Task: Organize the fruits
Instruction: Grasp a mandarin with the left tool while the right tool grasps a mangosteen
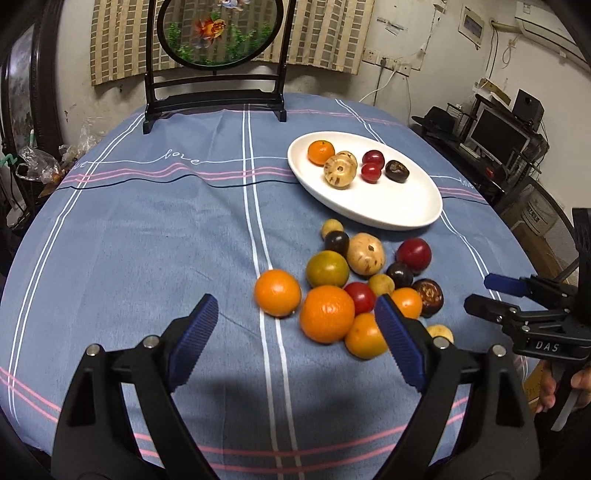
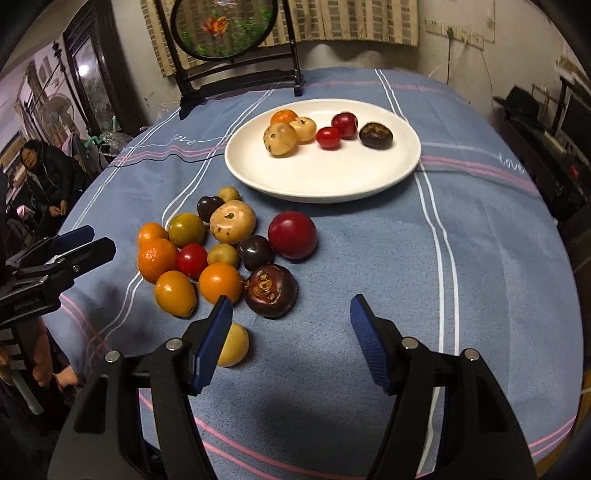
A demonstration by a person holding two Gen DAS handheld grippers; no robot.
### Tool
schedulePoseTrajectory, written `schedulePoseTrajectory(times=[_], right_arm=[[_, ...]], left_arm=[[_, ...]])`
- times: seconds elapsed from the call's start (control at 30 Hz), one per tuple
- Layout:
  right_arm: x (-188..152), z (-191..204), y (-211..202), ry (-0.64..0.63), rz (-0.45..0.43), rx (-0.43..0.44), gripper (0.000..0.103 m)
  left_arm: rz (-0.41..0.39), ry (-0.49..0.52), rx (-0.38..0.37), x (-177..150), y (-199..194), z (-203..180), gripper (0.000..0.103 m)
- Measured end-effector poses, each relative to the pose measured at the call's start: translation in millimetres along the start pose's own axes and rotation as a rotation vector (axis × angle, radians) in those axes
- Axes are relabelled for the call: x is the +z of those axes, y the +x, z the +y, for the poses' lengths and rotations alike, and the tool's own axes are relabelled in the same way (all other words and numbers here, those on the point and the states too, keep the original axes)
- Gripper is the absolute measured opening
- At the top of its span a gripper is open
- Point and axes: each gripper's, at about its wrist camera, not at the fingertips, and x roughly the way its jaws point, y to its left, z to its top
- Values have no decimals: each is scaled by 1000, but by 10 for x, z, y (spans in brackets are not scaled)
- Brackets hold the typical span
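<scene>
Left claw [image 1: 295, 325] just before oranges [image 1: 327, 314]

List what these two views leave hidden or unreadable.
- Small yellow fruit: right wrist view, partly behind the right hand-held gripper finger.
- Orange fruit on the plate: right wrist view, mostly behind two tan fruits.
- Framed goldfish panel: top cut off by the edge, both views.
</scene>
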Motion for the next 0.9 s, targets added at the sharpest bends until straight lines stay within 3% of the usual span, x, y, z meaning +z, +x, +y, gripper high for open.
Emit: schedulePoseTrajectory(times=[0.17, 0.2, 0.4, 0.47, 0.53, 0.63, 0.77, 0.8, 0.83, 0.9], right_arm=[[14, -5, 120, 4, -5, 50, 67], [32, -9, 169, 5, 5, 57, 60], [121, 38, 644, -42, 146, 90, 45], [149, 135, 661, -105, 137, 46, 42], [152, 123, 624, -91, 127, 52, 42], [79, 12, 453, -62, 76, -14, 42], [-74, -199, 390, 16, 87, 11, 42], [-101, -233, 388, 24, 93, 14, 42], [-143, -263, 396, 32, 100, 18, 42], [-190, -287, 372, 39, 100, 29, 42]], left_arm=[[35, 10, -20, -105, 41, -20, 88], [39, 10, -20, -114, 48, -23, 88], [66, 11, -32, -192, 69, -4, 88], [75, 18, -33, -204, 95, -28, 88], [86, 19, -26, -210, 141, -49, 88], [99, 13, -35, -198, 235, -63, 88], [118, -33, -55, -161, 372, -41, 86], [122, -48, -63, -153, 394, -31, 74], [134, -69, -80, -138, 442, -21, 55], [141, -100, -127, -115, 497, -21, 47]])
